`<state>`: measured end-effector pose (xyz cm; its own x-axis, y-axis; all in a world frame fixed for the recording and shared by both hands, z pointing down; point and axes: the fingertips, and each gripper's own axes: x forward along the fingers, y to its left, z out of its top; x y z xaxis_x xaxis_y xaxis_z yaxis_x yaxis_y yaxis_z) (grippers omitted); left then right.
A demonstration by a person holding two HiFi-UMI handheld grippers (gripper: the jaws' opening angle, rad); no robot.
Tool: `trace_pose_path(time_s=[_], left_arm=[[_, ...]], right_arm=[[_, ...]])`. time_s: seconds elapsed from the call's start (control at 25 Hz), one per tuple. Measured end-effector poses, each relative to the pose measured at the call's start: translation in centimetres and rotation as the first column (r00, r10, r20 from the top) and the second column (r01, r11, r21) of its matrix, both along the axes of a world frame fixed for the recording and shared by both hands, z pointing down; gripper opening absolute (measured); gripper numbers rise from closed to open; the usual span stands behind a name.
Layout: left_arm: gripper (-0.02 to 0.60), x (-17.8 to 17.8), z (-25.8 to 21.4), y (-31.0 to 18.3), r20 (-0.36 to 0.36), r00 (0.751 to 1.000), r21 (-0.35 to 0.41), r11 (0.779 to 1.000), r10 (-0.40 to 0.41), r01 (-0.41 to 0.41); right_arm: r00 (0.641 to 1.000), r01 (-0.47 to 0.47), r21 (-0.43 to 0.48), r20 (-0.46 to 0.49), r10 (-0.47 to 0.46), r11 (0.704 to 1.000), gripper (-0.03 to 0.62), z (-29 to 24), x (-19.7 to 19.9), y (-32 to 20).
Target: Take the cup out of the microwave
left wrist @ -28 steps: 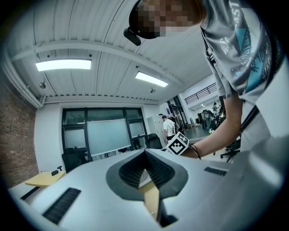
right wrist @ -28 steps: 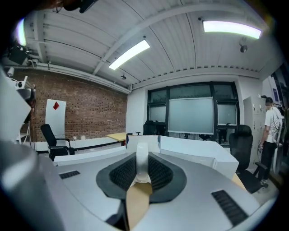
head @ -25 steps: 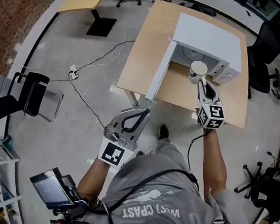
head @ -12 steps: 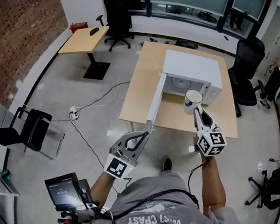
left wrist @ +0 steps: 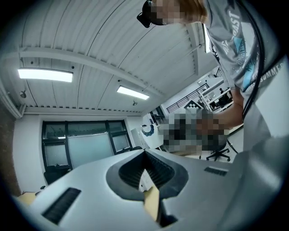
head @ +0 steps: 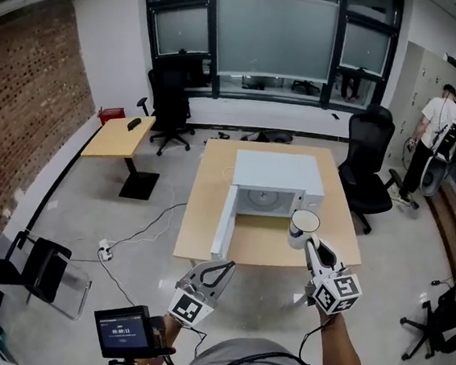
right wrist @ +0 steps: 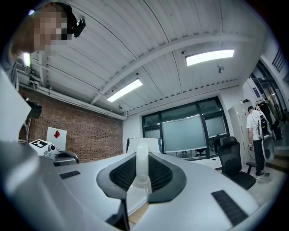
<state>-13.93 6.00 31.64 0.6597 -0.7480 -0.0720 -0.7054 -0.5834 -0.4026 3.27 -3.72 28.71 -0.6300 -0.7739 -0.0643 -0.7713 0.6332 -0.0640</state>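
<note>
Cup [head: 303, 226] has risen, clamped in right hand-held gripper [head: 309, 244].

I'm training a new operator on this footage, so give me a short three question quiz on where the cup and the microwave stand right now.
1. True or false: the cup sits inside the microwave.
2. Multiple choice: the right gripper is shut on the cup's A) rim, B) handle, C) base.
3. Fill in: the microwave's door is ____.

Key:
1. False. The cup is held out in front of the microwave, above the table.
2. B.
3. Open.
</note>
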Motion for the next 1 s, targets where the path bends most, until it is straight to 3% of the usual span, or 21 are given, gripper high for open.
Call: trace_pose_path(time_s=[0.2,0.44,0.68,1.0], left_arm=[[0.026,4.6,-1.1,-0.7,-0.093,0.995,0.027,0.999,0.027,-0.025],[0.026,9.3,-1.2,-1.2,-0.237,0.971,-0.062,0.997,0.032,-0.048],[0.026,13.3,-1.0,-1.2,-0.245,0.969,-0.104,0.992,0.042,-0.069],[0.026,16.3,0.2,-0.6,-0.182,0.981,-0.130,0.987,0.071,-0.096]], right_arm=[[1.000,-0.027,0.042,-0.003,0.027,0.999,0.066,-2.3,6.0,2.8],[0.997,-0.074,0.064,-0.008,0.074,0.995,0.066,-3.3,12.5,6.0],[0.995,-0.101,0.077,-0.001,0.101,0.992,0.066,-3.4,17.6,8.7],[0.989,-0.146,0.083,0.020,0.145,0.986,0.066,-2.4,21.4,11.4]])
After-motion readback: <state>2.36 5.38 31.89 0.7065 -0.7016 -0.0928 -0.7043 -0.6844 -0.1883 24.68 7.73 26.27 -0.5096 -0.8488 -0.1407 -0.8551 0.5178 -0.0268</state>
